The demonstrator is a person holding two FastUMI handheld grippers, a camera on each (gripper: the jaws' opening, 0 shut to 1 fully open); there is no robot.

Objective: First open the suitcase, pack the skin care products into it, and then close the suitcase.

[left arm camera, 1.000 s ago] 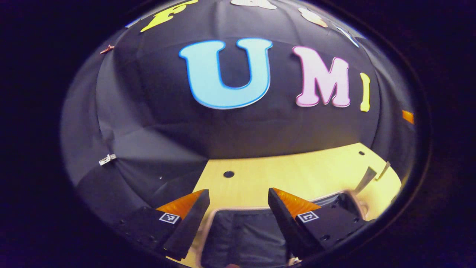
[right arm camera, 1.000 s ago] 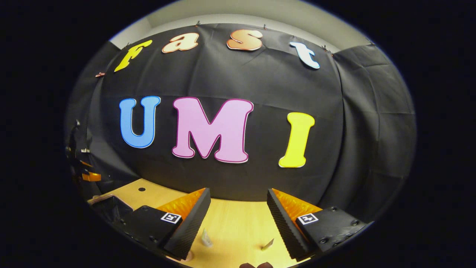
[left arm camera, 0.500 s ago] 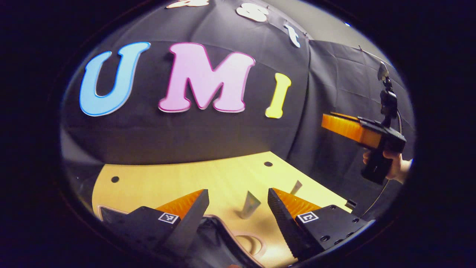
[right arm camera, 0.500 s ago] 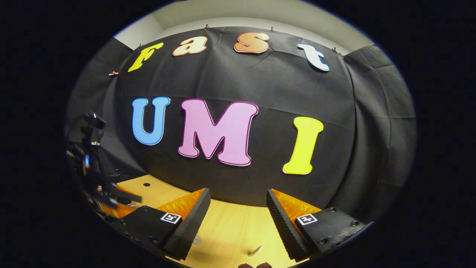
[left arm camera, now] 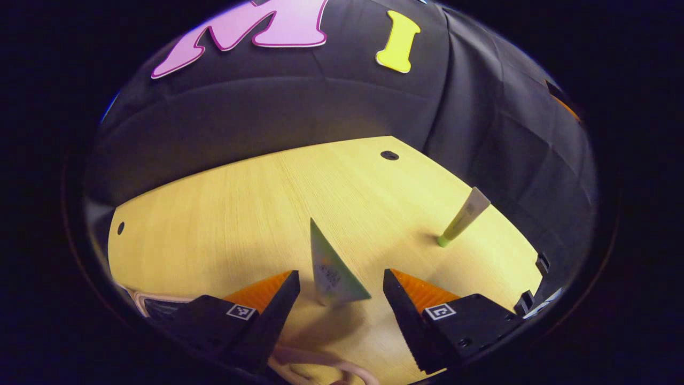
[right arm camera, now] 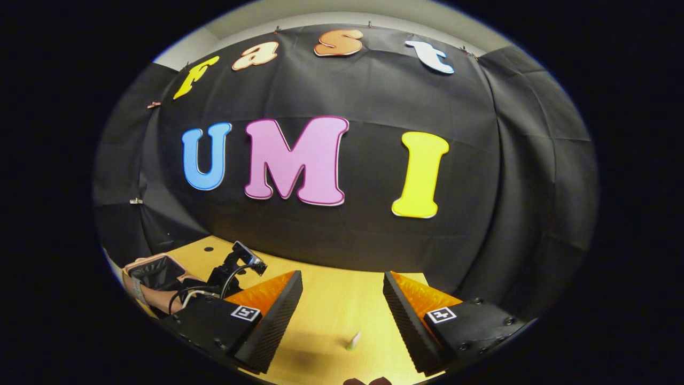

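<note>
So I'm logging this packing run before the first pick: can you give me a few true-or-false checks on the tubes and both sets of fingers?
1. The left gripper is shut on the wide tube. False: its fingers stand apart with the tube upright between and beyond them.
2. A slim tube stands on its green cap on the table. True.
3. The right gripper holds nothing. True.
4. The two tubes touch each other. False: bare table lies between them.

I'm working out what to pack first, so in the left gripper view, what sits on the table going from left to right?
Suitcase edge → wide pale-green tube, standing between the open left gripper's fingers → slim yellow-green tube, standing tilted on its cap.
</note>
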